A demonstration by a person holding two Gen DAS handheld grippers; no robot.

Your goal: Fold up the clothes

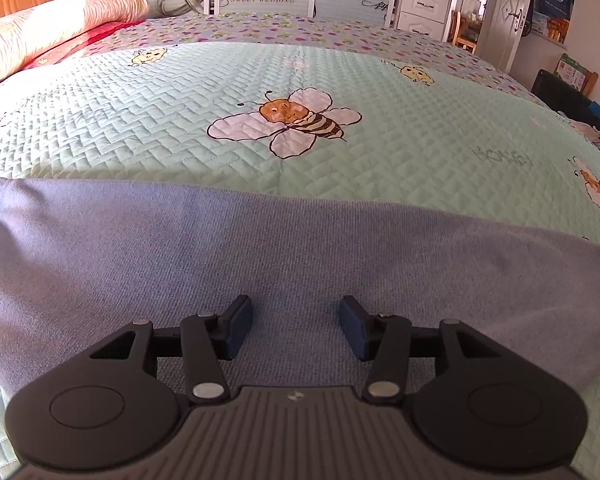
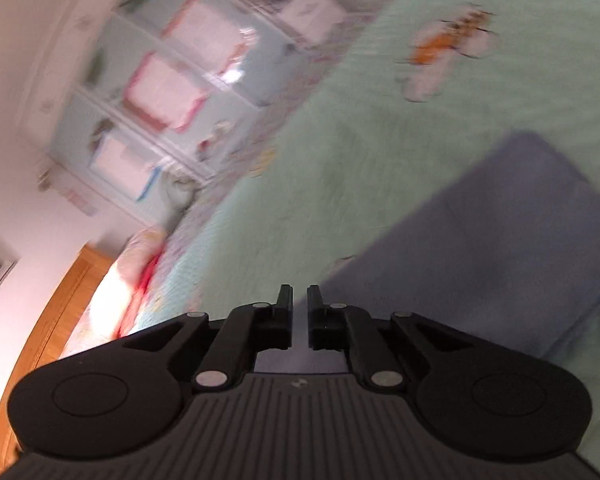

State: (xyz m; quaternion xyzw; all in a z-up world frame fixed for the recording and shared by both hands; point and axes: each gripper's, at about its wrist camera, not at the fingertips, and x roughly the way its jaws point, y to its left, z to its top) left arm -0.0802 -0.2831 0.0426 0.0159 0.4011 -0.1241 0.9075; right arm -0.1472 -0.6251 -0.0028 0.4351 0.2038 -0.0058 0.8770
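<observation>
My left gripper (image 1: 296,330) hovers over the blue cloth (image 1: 260,248) on the bed (image 1: 180,128), jaws half apart and empty. My right gripper (image 2: 299,314) has its jaws nearly together, a narrow gap between them, gripping nothing.

Left gripper (image 1: 296,330) jaws apart; right gripper (image 2: 300,316) jaws near-closed, empty.

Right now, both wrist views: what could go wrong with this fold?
1. Left gripper stands open over the flat middle of the purple cloth; closing there may bunch it or snag the bee quilt.
2. Right gripper holds nothing, its view blurred; a grab now could miss the cloth's edge.
</observation>
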